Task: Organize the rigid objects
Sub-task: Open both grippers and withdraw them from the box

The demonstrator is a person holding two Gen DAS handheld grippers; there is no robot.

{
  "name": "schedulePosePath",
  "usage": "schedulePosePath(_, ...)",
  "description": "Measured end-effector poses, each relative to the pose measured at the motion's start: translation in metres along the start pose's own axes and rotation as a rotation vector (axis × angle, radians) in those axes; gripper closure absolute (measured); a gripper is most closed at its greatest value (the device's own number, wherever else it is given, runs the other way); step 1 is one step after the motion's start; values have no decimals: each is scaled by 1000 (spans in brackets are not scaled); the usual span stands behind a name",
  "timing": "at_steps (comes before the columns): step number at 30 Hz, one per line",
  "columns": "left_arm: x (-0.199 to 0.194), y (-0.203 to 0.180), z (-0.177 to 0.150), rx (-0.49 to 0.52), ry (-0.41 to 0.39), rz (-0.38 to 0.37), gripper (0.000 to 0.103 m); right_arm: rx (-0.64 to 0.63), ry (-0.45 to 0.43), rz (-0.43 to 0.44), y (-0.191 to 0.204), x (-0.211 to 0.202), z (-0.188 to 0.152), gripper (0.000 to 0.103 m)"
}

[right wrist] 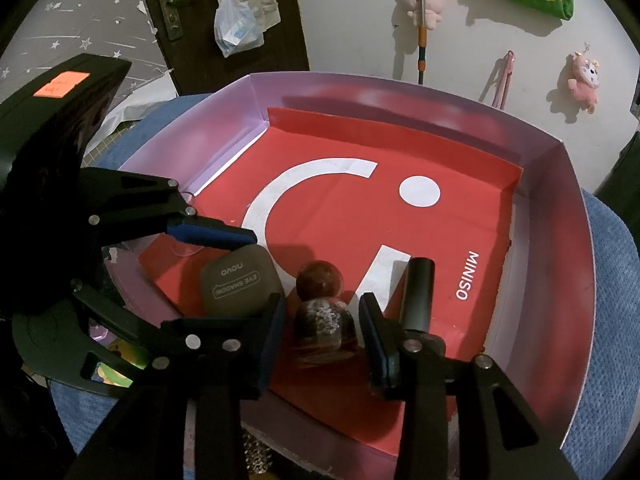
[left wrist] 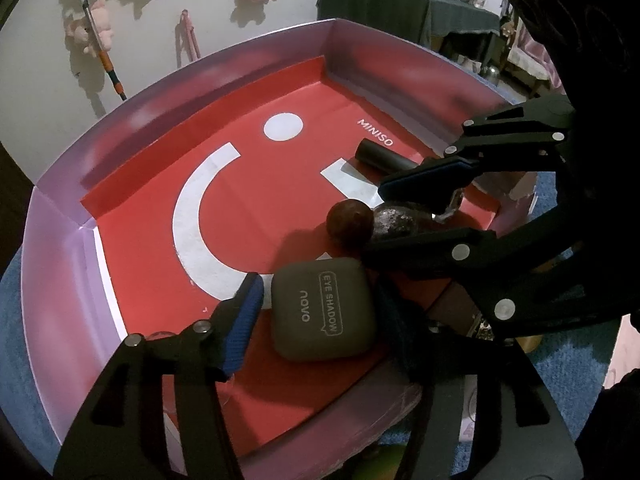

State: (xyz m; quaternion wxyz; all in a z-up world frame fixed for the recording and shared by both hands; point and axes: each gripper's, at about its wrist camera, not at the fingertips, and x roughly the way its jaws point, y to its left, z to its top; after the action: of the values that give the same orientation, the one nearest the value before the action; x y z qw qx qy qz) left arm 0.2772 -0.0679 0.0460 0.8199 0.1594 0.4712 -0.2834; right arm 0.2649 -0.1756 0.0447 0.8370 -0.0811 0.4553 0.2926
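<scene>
A lilac-walled box [left wrist: 60, 280] [right wrist: 560, 280] lined with red MINISO paper holds everything. A grey-green eye shadow case [left wrist: 324, 312] [right wrist: 236, 284] lies flat near its front corner. My left gripper [left wrist: 320, 292] straddles the case, open, with a thin gap at the blue pad [left wrist: 244, 320]. Beside the case a reddish-brown ball [left wrist: 348, 222] [right wrist: 320, 278] touches a dark speckled bottle [left wrist: 394, 220] [right wrist: 324, 320]. My right gripper [right wrist: 324, 332] [left wrist: 380, 220] stands open around the bottle, with slim gaps on both sides. A black cylinder [left wrist: 384, 156] [right wrist: 416, 292] lies just past its right finger.
The box rests on a blue fabric surface [right wrist: 608, 320]. A clear plastic piece [right wrist: 186, 248] sits at the liner's edge by the left gripper. Plush toys [right wrist: 584, 76] and a broom handle [left wrist: 100, 48] hang on the wall behind. The far half of the box floor is bare.
</scene>
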Motion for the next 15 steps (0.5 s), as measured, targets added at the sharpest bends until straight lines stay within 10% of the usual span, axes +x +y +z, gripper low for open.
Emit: schedulePosePath(15, -42, 1, -13, -71, -95, 30, 38, 58, -122, -27, -5, -57, -1, 39)
